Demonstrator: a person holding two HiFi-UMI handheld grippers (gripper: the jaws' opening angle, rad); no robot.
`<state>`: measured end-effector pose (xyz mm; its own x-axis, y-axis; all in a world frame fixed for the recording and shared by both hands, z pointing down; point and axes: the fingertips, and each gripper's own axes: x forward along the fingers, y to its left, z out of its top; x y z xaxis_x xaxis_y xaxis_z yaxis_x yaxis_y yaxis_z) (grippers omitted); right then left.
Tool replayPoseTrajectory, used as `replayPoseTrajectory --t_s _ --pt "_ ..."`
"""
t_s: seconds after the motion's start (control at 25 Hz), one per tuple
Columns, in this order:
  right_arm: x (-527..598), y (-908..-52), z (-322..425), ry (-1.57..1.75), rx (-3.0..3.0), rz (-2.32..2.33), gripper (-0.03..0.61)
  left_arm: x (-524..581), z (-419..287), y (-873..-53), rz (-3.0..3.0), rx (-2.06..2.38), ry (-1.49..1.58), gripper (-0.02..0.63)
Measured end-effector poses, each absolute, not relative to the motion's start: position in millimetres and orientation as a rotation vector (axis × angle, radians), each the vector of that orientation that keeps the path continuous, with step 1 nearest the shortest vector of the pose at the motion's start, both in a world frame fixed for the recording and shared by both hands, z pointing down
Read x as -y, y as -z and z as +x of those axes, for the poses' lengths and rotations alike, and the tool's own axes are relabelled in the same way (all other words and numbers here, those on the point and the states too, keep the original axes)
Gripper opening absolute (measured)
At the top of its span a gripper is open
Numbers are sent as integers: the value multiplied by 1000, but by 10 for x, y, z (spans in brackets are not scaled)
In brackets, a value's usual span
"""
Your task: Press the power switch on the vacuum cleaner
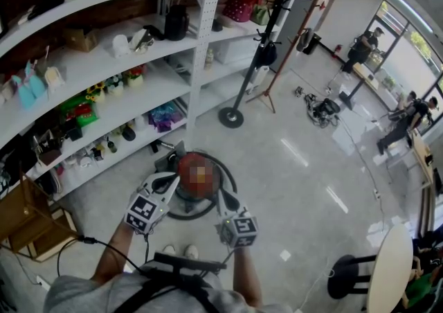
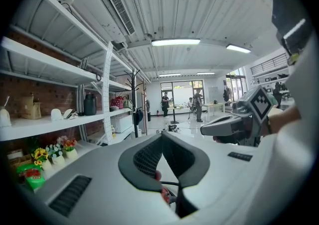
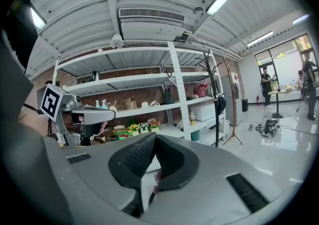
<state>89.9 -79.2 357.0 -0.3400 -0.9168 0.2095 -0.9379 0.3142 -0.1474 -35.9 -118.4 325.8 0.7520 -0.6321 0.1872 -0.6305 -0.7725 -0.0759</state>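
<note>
Your left gripper (image 1: pixel 168 180) and right gripper (image 1: pixel 223 199), fingers closed on nothing, flank the vacuum cleaner (image 1: pixel 196 199) at lower centre; neither looks nearer its unseen switch.

On the floor (image 1: pixel 297 166) just ahead of the feet, vacuum cleaner (image 1: pixel 196 192), hose (image 1: pixel 232 181) looped around it. Left gripper (image 1: pixel 172 181) just beside its left flank, right gripper (image 1: pixel 223 198) at its right. Shelves (image 1: pixel 104 76) along the left. Coat stand (image 1: pixel 256 55) behind, near the shelf post. Stool (image 1: pixel 342 275) beside table (image 1: pixel 387 270), lower right. People (image 1: pixel 360 48) far back, right.
</note>
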Motion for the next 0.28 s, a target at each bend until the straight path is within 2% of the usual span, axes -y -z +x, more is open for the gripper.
replayPoseTrajectory --t_s 0.28 --pt "841 -3535 915 -349 2478 1743 12 1240 -352 -3232 -2917 -1066 329 8"
